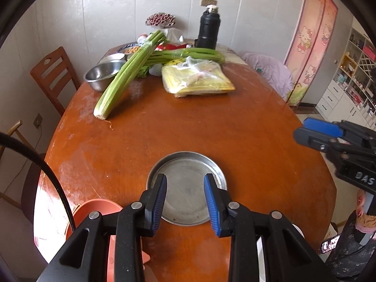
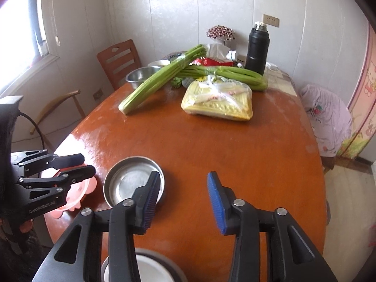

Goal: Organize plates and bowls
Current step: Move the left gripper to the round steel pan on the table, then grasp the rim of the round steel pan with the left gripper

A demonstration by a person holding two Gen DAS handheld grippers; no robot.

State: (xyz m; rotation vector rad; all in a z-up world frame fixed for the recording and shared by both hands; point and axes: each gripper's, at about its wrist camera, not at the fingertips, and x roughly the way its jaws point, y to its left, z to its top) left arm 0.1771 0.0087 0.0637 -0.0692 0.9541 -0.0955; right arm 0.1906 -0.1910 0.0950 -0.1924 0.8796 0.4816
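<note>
A shallow steel plate (image 1: pixel 186 188) lies on the brown oval table near its front edge; it also shows in the right wrist view (image 2: pixel 128 183). My left gripper (image 1: pixel 185 202) hovers over the plate, open and empty. A salmon-pink bowl (image 1: pixel 94 211) sits at the table's front left edge, below the left gripper's body; it also shows in the right wrist view (image 2: pixel 77 195). My right gripper (image 2: pixel 183 202) is open and empty above bare table, right of the plate. A white bowl (image 2: pixel 145 268) sits under it near the front edge. A steel bowl (image 1: pixel 103 72) stands far left.
Celery bunches (image 1: pixel 127 72), a bagged yellow package (image 1: pixel 197 77), a black thermos (image 1: pixel 208 28) and small items crowd the far end of the table (image 1: pixel 211 129). A wooden chair (image 1: pixel 54 75) stands at the left. A chair with purple cloth (image 2: pixel 326 115) stands at the right.
</note>
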